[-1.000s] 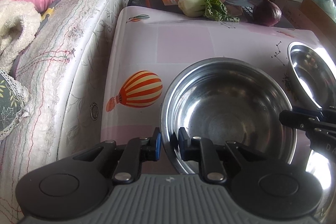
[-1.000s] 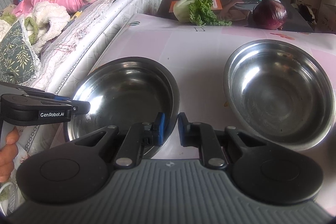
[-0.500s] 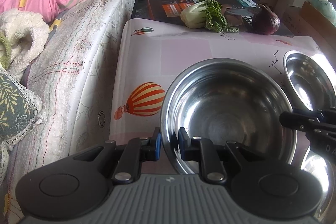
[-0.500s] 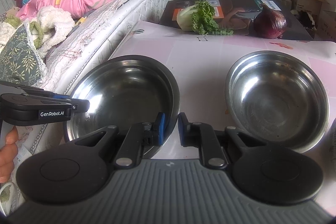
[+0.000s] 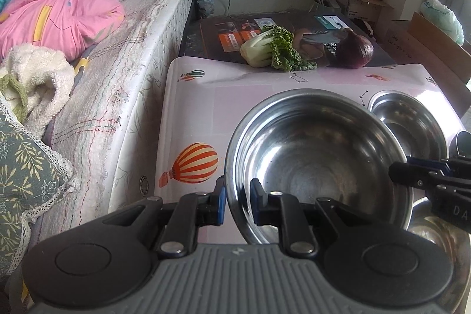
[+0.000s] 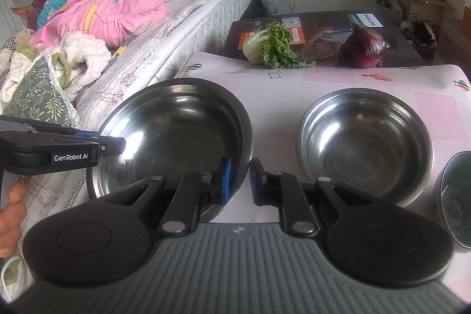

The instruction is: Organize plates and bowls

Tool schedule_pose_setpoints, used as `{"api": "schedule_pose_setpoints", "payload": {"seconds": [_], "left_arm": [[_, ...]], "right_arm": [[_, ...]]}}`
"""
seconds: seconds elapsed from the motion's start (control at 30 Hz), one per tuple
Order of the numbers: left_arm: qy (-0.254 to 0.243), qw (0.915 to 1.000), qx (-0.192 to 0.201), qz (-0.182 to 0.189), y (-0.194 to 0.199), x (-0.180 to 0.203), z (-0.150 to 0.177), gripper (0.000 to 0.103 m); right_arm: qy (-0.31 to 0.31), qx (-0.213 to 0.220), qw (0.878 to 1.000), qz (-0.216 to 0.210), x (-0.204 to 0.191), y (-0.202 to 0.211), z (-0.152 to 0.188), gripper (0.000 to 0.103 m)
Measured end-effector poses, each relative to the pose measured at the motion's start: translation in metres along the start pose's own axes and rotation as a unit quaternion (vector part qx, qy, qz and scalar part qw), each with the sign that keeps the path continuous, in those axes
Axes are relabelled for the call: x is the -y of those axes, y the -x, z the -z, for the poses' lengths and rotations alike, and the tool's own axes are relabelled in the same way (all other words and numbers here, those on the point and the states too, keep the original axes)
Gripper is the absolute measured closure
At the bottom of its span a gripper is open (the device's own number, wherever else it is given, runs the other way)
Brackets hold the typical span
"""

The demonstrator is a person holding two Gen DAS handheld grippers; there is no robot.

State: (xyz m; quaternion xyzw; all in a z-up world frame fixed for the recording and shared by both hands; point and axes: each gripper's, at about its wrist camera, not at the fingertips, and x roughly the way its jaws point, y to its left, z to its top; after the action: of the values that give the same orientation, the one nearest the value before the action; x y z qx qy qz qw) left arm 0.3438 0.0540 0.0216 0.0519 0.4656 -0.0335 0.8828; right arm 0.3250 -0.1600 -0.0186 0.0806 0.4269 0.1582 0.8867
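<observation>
Large steel bowl (image 5: 318, 164): held above pink table (image 5: 191, 102), rim pinched at 9 o'clock by left gripper (image 5: 238, 203), at 3 o'clock by right gripper (image 6: 238, 178). Smaller bowl (image 6: 365, 146): resting at 3 o'clock, apparently nearer the right gripper.

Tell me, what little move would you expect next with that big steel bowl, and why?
Probably carry the big bowl sideways toward the smaller bowl, keeping it level. The left gripper and the right gripper each pinch its rim on opposite sides, and the smaller bowl sits empty on the table right beside it, so stacking looks likely.
</observation>
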Motion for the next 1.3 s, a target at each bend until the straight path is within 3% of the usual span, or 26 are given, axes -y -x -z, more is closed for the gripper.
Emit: {"api": "schedule_pose_setpoints", "payload": {"seconds": [0.3,0.67,0.9,1.3], "left_arm": [[-0.025,0.9995,0.008,0.020,0.015,0.046,-0.016,0.085],[-0.061,0.9967,-0.004,0.053,-0.002,0.125,-0.042,0.085],[-0.068,0.9951,-0.022,0.069,-0.032,0.156,-0.054,0.085],[-0.076,0.9935,-0.055,0.064,-0.083,0.169,-0.059,0.083]], "right_arm": [[-0.032,0.010,0.999,0.007,0.044,0.037,-0.002,0.090],[-0.044,0.021,0.997,0.058,0.120,0.069,-0.010,0.090],[-0.058,0.009,0.995,0.076,0.166,0.055,-0.018,0.090],[-0.030,-0.018,0.995,0.091,0.188,-0.003,-0.030,0.089]]}}
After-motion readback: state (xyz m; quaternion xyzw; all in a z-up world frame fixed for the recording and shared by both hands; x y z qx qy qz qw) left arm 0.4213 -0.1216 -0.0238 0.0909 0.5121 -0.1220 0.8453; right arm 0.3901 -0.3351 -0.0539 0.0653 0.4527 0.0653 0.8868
